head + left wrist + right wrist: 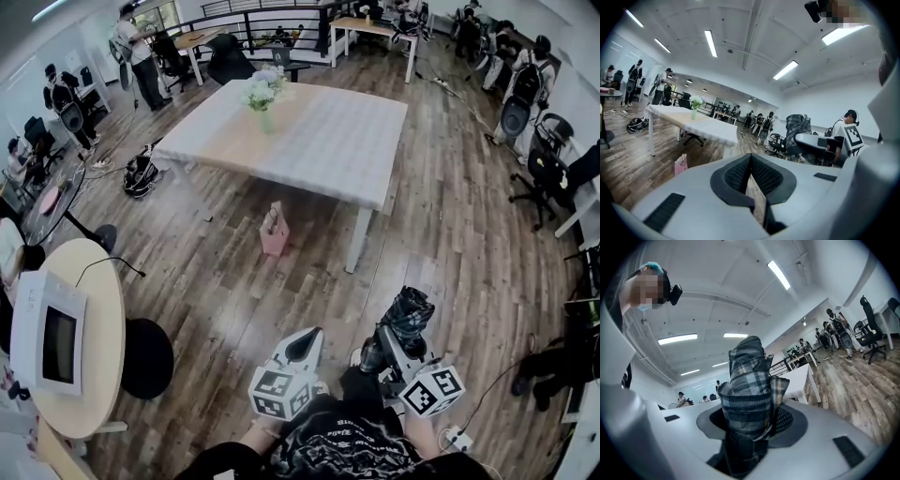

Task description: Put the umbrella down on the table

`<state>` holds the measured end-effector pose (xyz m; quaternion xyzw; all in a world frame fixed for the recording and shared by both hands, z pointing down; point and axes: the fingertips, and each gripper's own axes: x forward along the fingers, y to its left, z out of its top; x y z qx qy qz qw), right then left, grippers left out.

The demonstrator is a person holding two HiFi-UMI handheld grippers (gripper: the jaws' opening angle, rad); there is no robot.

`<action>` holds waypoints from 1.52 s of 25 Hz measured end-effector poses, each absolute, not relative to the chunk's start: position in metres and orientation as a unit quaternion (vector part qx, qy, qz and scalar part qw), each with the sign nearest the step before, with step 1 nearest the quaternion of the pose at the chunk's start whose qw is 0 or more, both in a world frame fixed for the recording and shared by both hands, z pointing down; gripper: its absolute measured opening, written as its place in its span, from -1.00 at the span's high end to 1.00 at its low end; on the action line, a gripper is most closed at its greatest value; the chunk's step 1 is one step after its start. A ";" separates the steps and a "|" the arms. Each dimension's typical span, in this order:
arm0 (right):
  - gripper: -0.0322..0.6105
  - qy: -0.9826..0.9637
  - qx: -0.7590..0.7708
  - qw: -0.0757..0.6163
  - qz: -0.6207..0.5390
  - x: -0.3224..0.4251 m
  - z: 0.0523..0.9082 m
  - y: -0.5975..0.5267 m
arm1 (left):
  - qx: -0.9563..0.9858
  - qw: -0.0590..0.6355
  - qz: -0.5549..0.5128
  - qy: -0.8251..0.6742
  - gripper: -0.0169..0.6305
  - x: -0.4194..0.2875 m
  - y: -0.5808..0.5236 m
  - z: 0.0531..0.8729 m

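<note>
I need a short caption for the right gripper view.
Right gripper holds a folded plaid umbrella, with the table beyond.

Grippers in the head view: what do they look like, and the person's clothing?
The left gripper and right gripper have white shells with dark ribbed pads; each carries a cube of black square markers. The shirt is dark with pale print.

The umbrella [747, 394] is plaid in navy, grey and pale blue (thin yellow lines cross it). The table [328, 141] shows a faint white check; the bag [274, 236] is pink.
</note>
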<state>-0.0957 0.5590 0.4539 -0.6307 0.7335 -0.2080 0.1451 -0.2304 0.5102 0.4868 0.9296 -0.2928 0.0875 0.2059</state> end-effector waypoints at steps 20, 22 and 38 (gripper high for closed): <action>0.29 0.780 -0.575 0.110 -0.220 0.033 0.474 0.360 | 0.907 0.209 0.104 -0.352 0.89 -0.103 0.337 0.506; 0.29 0.788 -0.565 0.106 -0.220 0.052 0.475 0.341 | 0.904 0.209 0.104 -0.359 0.89 -0.081 0.320 0.507; 0.29 0.811 -0.523 0.104 -0.240 0.152 0.485 0.247 | 0.883 0.230 0.105 -0.396 0.89 0.020 0.244 0.522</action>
